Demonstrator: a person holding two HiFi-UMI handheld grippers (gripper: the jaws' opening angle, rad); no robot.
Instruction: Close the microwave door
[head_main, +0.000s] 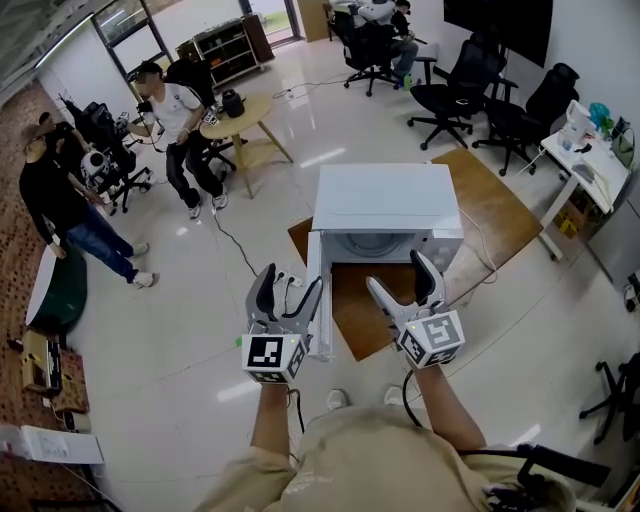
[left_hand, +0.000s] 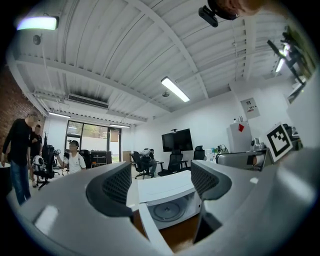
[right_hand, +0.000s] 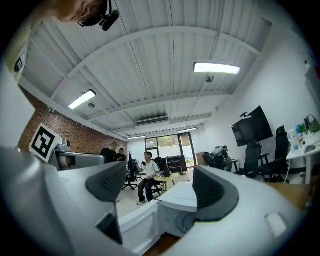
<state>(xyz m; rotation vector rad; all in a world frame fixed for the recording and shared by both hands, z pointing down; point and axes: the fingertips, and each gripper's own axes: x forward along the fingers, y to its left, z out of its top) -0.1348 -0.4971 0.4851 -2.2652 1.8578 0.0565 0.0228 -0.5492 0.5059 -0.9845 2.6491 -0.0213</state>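
The left gripper (head_main: 290, 287), grey plastic with ribbed black pads, has its curved jaws spread and pinching nothing. It is just beside the edge of the microwave door (head_main: 317, 300) (whether they touch is unclear). That smooth white door stands swung wide open at the left of the boxy white microwave (head_main: 385, 200), which sits on a brown wooden table (head_main: 505, 215). The right gripper (head_main: 400, 272), jaws also apart and empty, hovers before the open cavity.

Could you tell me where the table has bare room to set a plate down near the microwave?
The widest bare patch is the table right of the microwave, to its far corner; a white cable crosses its near part. The strip in front, beside the open door, is narrower, with the right tool above it.
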